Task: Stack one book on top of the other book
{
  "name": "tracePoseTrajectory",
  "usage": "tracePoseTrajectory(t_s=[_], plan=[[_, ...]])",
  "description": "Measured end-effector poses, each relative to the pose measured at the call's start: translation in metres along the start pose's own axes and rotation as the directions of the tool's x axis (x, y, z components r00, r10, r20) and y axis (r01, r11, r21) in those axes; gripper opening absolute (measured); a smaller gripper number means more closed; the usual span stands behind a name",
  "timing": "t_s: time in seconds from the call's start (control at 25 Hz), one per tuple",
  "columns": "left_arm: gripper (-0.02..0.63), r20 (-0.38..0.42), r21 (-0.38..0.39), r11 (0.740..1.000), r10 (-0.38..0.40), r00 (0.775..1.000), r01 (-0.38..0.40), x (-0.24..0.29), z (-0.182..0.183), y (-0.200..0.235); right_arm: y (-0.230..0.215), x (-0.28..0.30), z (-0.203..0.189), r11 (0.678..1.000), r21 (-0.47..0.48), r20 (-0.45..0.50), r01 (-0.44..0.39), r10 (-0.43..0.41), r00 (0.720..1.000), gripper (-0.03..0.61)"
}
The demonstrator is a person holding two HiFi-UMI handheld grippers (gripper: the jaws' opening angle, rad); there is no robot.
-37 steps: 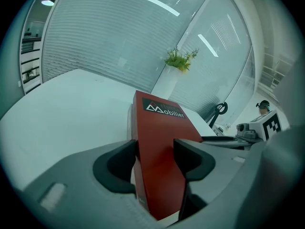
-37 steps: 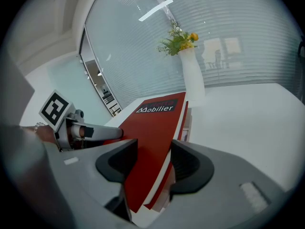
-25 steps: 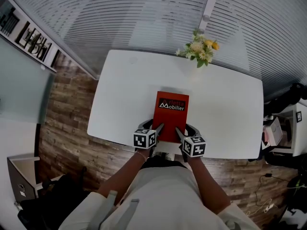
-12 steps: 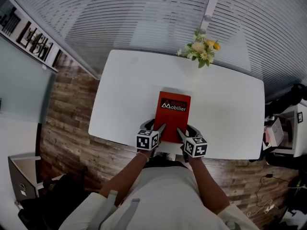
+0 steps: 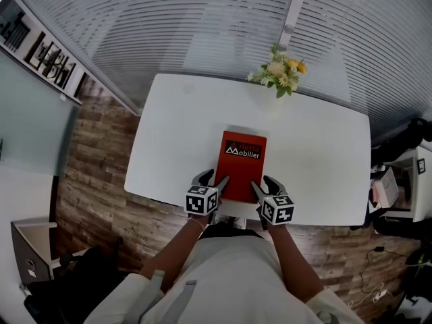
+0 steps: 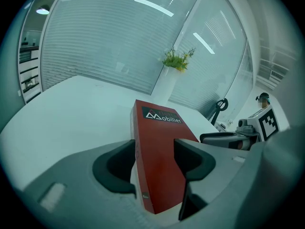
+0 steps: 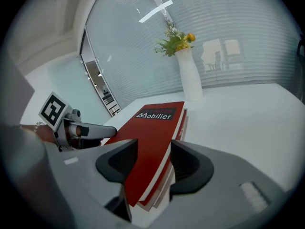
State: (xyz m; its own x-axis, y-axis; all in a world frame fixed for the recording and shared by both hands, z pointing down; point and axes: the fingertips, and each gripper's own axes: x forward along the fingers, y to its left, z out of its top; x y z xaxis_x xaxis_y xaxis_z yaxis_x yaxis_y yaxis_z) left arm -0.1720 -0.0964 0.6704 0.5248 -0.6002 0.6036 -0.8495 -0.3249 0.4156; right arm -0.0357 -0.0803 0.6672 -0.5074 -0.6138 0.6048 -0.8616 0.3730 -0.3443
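A red book (image 5: pixel 243 164) with a black and white title strip lies flat on the white table (image 5: pixel 175 133), close to its near edge. It rests on a second book (image 7: pixel 162 187), whose page edges peek out beneath it in the right gripper view. My left gripper (image 5: pixel 213 178) is open and straddles the stack's near left corner (image 6: pixel 159 166). My right gripper (image 5: pixel 262 181) is open too, astride the near right corner (image 7: pixel 152 128). One jaw of each reaches over the red cover, the other stands just outside the book's edge. The books sit level on the table.
A white vase of yellow and green flowers (image 5: pixel 282 69) stands at the table's far edge, behind the books. Slatted glass walls rise beyond it. Wood flooring runs along the table's left, and cluttered furniture (image 5: pixel 398 181) stands to its right.
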Motion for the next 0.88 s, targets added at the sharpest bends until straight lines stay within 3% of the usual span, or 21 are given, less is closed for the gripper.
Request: tracePoseTrajectory(t_s=[0.32, 0.56, 0.88], plan=[[0.21, 0.095, 0.05, 0.999, -0.006, 0.996, 0.001, -0.026, 0.026, -0.016, 0.009, -0.025, 0.026, 0.995, -0.098, 0.065, 0.006, 0.0, 0.998, 0.171], [0.167, 0.159, 0.113, 0.993, -0.053, 0.986, 0.035, -0.045, 0.054, -0.039, 0.02, -0.047, 0.051, 0.992, -0.129, 0.123, -0.001, 0.017, 0.992, 0.126], [0.088, 0.279, 0.172, 0.982, -0.12, 0.953, 0.073, -0.08, 0.096, -0.073, 0.041, -0.084, 0.092, 0.974, -0.227, 0.216, 0.015, 0.035, 0.976, 0.099]])
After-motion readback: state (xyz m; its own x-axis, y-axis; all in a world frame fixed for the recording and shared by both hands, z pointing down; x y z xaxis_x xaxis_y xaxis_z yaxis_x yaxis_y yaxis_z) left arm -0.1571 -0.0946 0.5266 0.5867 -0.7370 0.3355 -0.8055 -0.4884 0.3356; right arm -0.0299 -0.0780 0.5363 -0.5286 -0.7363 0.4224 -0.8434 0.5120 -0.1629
